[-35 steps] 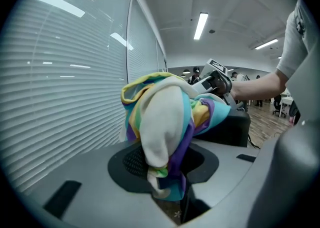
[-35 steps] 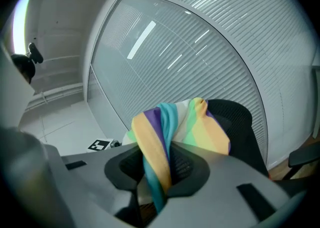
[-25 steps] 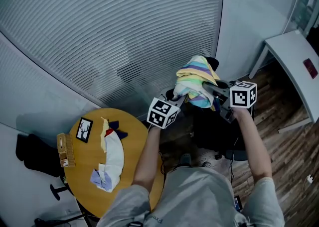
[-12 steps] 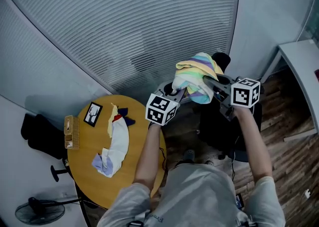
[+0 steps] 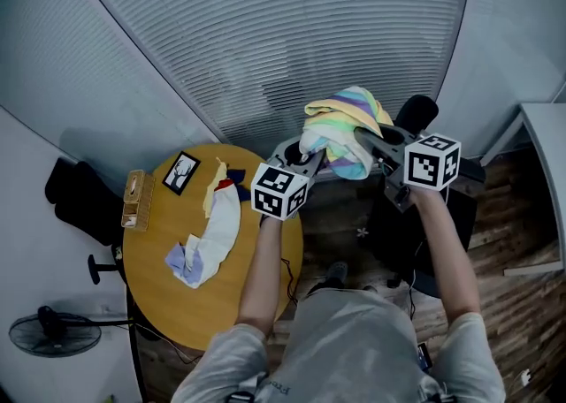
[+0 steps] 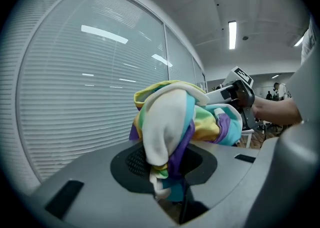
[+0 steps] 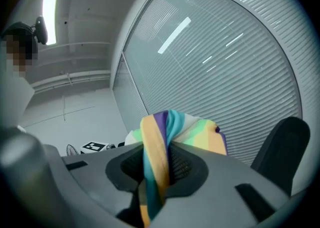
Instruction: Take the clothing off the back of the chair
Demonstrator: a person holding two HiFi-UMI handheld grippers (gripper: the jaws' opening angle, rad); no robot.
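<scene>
Striped garment (image 5: 340, 132) was bunched into a lump and slung between the tongs, long axis running from left gripper (image 5: 311, 163) to right gripper (image 5: 364, 138). Both jaws stood nearly closed, each pinching a fold. Bundle hung just left of the chair (image 5: 416, 114) back, seemingly clear of it. Soft pastel bands: yellow, green, teal, purple, white.

Fabric is swallowing both sets of jaws

From above, the bunched striped clothing (image 5: 340, 132) is covering the tips of the left gripper (image 5: 311, 161) and the right gripper (image 5: 364, 138). In both gripper views the cloth is filling the gap and masking the pad faces. The right forearm (image 5: 447, 251) is blocking most of the black chair (image 5: 417, 113). The white desk (image 5: 544, 140) is running off the right edge. The small tan item (image 5: 134, 201) on the round table (image 5: 168, 295) is showing too small to name.
</scene>
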